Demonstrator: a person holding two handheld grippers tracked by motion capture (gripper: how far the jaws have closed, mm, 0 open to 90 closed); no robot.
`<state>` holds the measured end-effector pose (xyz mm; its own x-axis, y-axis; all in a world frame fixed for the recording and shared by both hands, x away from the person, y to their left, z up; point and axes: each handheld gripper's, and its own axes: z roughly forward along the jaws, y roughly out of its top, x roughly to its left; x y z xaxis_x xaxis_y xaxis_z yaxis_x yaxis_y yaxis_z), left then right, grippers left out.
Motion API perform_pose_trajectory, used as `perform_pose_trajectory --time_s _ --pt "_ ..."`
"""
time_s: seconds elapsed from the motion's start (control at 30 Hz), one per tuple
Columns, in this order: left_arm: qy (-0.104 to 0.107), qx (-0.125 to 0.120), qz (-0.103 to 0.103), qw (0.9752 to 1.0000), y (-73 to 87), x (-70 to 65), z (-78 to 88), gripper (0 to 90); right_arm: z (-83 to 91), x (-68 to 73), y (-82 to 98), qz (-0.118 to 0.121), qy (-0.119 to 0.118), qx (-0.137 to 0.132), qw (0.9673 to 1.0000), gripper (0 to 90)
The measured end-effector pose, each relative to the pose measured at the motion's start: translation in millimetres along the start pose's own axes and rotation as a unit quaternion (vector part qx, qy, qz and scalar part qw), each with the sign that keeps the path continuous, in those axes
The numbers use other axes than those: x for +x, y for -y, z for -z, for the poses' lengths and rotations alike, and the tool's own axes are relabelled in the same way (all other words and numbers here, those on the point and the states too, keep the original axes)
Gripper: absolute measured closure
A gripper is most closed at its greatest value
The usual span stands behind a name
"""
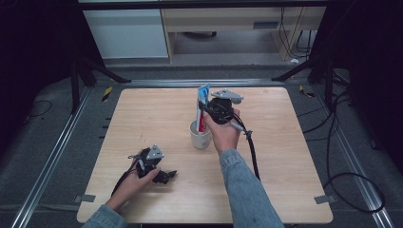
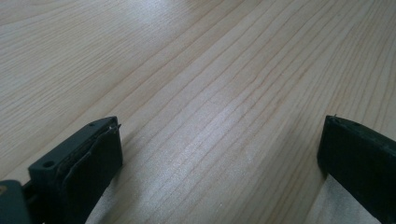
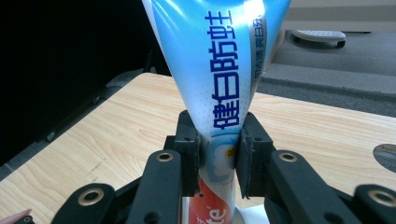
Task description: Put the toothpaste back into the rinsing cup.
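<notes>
While the right tongs [image 3: 218, 154] clamp one toothpaste tube [image 3: 219, 70] between both pads, the left tongs [image 2: 219, 154] rest wide apart and empty, low over the bare table [image 2: 196, 70]. The tube is blue and white with dark blue lettering, red toward its lower end. It stands upright in the single white cup [image 1: 200, 137] near the table's middle.

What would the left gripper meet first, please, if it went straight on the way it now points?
Most likely only the bare table. The left gripper lies low with its jaws wide apart, and its own view runs along plain wood with nothing standing ahead. The cup seems off to one side, though depth is hard to judge.
</notes>
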<state>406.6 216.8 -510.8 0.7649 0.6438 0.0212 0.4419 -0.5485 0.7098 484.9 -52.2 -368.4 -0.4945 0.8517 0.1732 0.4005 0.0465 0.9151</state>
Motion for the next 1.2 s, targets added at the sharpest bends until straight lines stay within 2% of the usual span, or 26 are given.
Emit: perform_pose_trajectory --time_s 1.2 --pt "0.0 0.0 0.0 1.0 0.0 0.0 0.0 0.0 -9.2 -0.7 19.8 -0.01 0.002 0.009 0.9999 73.1"
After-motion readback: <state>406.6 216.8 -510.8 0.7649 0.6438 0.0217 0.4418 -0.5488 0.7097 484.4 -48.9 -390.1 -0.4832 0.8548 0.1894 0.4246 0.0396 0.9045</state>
